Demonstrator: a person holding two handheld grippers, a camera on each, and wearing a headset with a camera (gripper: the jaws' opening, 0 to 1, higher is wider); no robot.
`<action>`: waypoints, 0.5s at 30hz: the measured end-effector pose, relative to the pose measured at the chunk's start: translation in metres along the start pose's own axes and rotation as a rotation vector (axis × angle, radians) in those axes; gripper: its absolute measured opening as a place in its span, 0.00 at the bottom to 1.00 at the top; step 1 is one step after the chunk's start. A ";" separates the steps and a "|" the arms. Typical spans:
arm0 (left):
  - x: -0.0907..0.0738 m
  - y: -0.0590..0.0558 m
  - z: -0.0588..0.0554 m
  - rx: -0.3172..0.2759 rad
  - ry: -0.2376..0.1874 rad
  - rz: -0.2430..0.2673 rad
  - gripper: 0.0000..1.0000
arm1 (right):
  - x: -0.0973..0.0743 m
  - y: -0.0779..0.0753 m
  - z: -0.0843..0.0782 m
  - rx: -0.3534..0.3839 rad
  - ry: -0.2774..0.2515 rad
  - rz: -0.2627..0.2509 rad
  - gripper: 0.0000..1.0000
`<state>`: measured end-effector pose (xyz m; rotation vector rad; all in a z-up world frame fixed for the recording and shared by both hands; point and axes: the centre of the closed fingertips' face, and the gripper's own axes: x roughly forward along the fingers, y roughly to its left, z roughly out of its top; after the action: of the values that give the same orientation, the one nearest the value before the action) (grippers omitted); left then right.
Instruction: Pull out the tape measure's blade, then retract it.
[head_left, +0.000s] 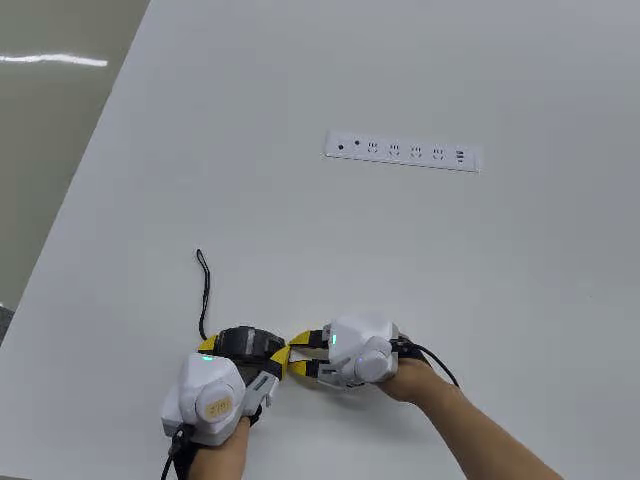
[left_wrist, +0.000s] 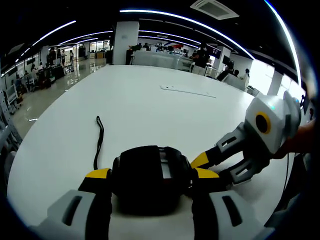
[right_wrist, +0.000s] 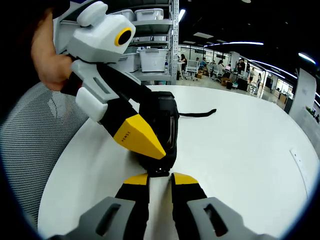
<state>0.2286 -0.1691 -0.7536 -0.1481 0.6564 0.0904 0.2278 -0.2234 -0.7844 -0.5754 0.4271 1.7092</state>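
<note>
While my left claw (left_wrist: 152, 175) clamps the tape measure (right_wrist: 162, 125), its blade end faces my right claw (right_wrist: 160, 179), jaws nearly together there; I cannot tell whether they grip the tip.

The tape measure (right_wrist: 162, 120) has a black casing of matt, rubbery-looking plastic, with a glossier panel on its face. Its strap (left_wrist: 99, 140) looks like black woven cord. The table (head_left: 400, 260) is white and smooth, matt with a faint sheen. The power strip (head_left: 402, 151) is smooth white plastic. The left gripper (left_wrist: 150, 174) and the right gripper (right_wrist: 160, 178) have glossy white plastic shells, matt grey jaws and matt yellow tips. A chair back (right_wrist: 35, 165) is grey mesh cloth. The floor (head_left: 50, 120) is polished and mirrors a light.
</note>
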 end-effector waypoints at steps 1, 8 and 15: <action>0.000 0.000 0.001 0.014 0.000 -0.003 0.62 | -0.001 -0.001 0.000 0.005 0.000 -0.003 0.16; -0.003 -0.004 0.012 0.100 -0.012 -0.036 0.60 | -0.008 0.001 0.001 0.011 0.001 -0.014 0.20; -0.005 -0.006 0.019 0.165 -0.010 -0.084 0.66 | -0.020 0.000 0.001 0.039 0.006 -0.052 0.26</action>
<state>0.2367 -0.1718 -0.7344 -0.0163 0.6437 -0.0441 0.2304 -0.2385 -0.7715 -0.5590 0.4445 1.6463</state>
